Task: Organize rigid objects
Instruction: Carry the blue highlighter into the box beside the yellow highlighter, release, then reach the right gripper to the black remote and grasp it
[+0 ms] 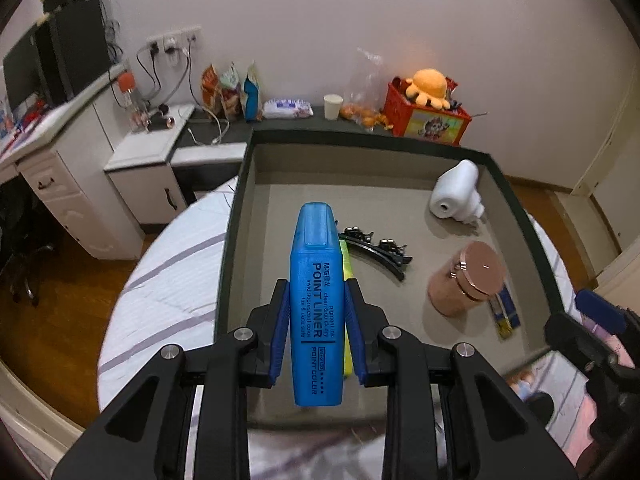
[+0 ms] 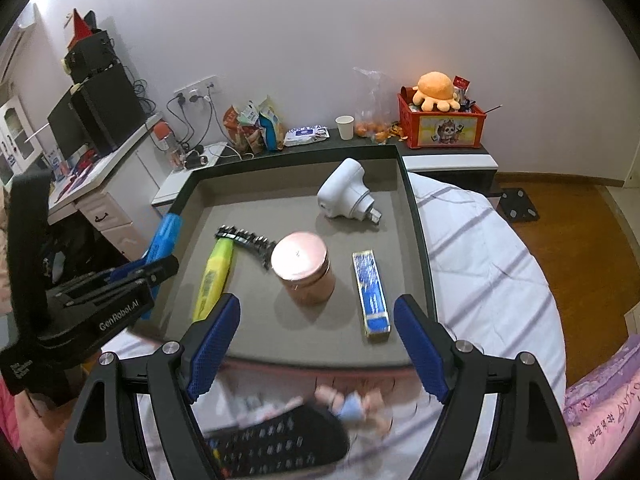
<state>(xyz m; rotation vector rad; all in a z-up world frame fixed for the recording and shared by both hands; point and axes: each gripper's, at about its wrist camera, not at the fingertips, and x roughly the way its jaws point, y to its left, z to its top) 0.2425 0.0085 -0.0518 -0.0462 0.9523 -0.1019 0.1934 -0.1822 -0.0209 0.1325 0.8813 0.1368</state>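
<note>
My left gripper is shut on a blue highlighter, which it holds above the near left part of a grey tray. Under it in the tray lies a yellow highlighter, mostly hidden in the left wrist view. Also in the tray are a black hair clip, a copper-lidded jar, a small blue box and a white camera. My right gripper stands open at the tray's near edge with nothing between its fingers. A black remote lies blurred below it.
The tray rests on a bed with a white striped cover. Behind it a dark shelf holds a red crate with an orange plush, a paper cup and snack bags. A white desk stands at the left.
</note>
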